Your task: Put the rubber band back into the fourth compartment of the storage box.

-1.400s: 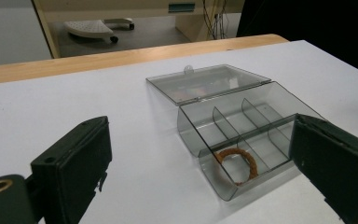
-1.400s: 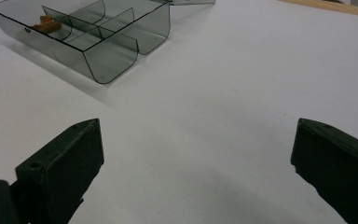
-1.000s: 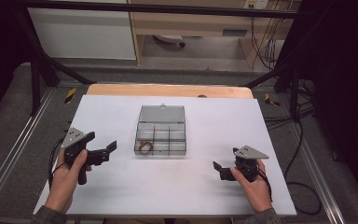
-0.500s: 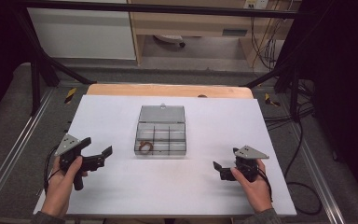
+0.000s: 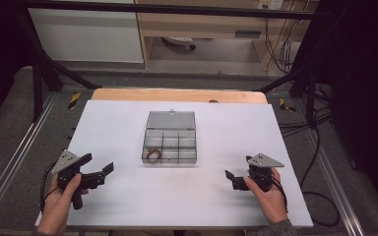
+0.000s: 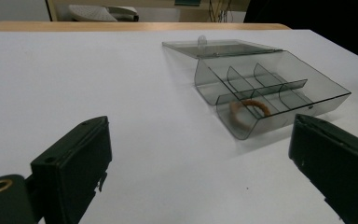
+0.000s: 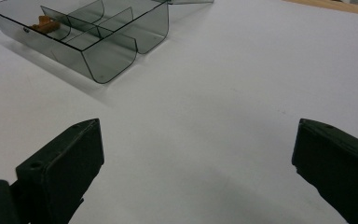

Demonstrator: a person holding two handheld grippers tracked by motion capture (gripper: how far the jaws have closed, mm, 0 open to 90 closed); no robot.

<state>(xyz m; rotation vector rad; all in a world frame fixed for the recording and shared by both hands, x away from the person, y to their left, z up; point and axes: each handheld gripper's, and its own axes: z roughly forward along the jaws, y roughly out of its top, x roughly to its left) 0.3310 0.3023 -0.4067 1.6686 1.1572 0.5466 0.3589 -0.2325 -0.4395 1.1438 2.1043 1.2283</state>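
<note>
Two tools rest low over the white worktop (image 5: 128, 123), one at each side of a clear plastic box (image 5: 170, 142) that sits near the middle. The box is the landmark: its lid lies flat open on its far side, and dividers split it into small compartments. A small brown ring (image 5: 153, 155) lies in the near-left compartment of the box. The left tool (image 5: 98, 168) is well to the near-left of the box, its jaws spread wide and holding nothing; in the left gripper view the box (image 6: 265, 93) and the ring (image 6: 251, 110) lie ahead and to the right, with bare worktop between. The right tool (image 5: 238, 172) is to the near-right of the box, also released and empty, with the box (image 7: 84, 37) ahead at the upper left of its own view. Nothing stands between either tool and the box. Since the earlier frames the left tool has drawn back farther from the box, toward the near-left edge of the worktop; the right tool has stayed put.
</note>
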